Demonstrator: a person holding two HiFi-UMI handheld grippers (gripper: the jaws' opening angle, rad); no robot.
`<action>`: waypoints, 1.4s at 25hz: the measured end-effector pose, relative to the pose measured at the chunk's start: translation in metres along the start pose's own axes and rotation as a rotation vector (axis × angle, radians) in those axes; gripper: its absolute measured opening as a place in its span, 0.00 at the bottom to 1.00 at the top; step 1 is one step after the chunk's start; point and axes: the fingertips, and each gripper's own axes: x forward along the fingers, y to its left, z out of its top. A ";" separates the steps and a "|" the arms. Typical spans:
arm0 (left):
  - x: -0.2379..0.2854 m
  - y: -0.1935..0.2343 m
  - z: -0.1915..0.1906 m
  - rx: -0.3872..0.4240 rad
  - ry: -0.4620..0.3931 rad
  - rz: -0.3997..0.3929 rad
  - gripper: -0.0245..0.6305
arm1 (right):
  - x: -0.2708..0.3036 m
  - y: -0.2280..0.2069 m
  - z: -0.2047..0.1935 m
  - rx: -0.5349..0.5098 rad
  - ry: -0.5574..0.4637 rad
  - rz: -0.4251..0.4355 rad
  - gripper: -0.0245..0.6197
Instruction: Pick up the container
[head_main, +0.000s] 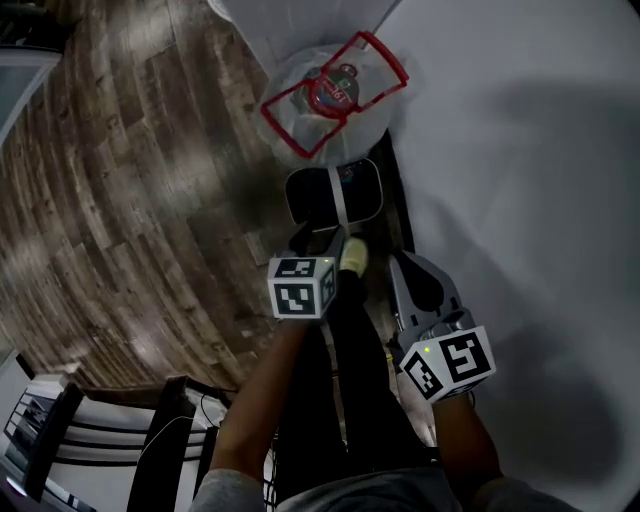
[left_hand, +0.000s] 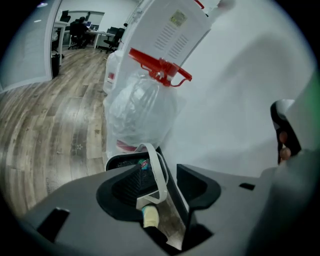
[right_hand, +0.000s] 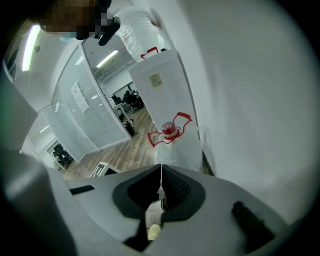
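Two grippers hang low over the wooden floor (head_main: 130, 180), but only one is placed for this. Your left gripper (left_hand: 160, 172) has its jaws apart with nothing pressed between them. Your right gripper (right_hand: 160, 176) has its jaws closed together on nothing.

I take the black container (head_main: 312, 196) to be the task's thing. It sits on the floor close to the white wall (head_main: 520, 150) on the right, just beyond the left gripper's tips. The clear jug (head_main: 320, 110) with the red handle stands just on its far side.

The container's long axis runs left to right, and its white strap handle (left_hand: 161, 172) crosses it from near to far. That lines the strap up with the gap in the left jaws, and in the left gripper view it shows inside that gap, seemingly untouched.

The right gripper sits nearer you and further right, so the left is closer. Mind your shoe (head_main: 353, 257), just on the container's near side.
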 end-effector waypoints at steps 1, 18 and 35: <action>0.012 0.001 -0.001 -0.003 0.000 -0.006 0.36 | 0.007 -0.005 -0.010 0.002 0.014 -0.012 0.08; 0.121 -0.022 -0.018 -0.015 0.051 -0.179 0.40 | 0.066 -0.052 -0.088 0.113 0.121 -0.056 0.08; 0.107 -0.005 -0.024 -0.145 0.043 -0.150 0.42 | 0.059 -0.055 -0.088 0.143 0.104 -0.010 0.08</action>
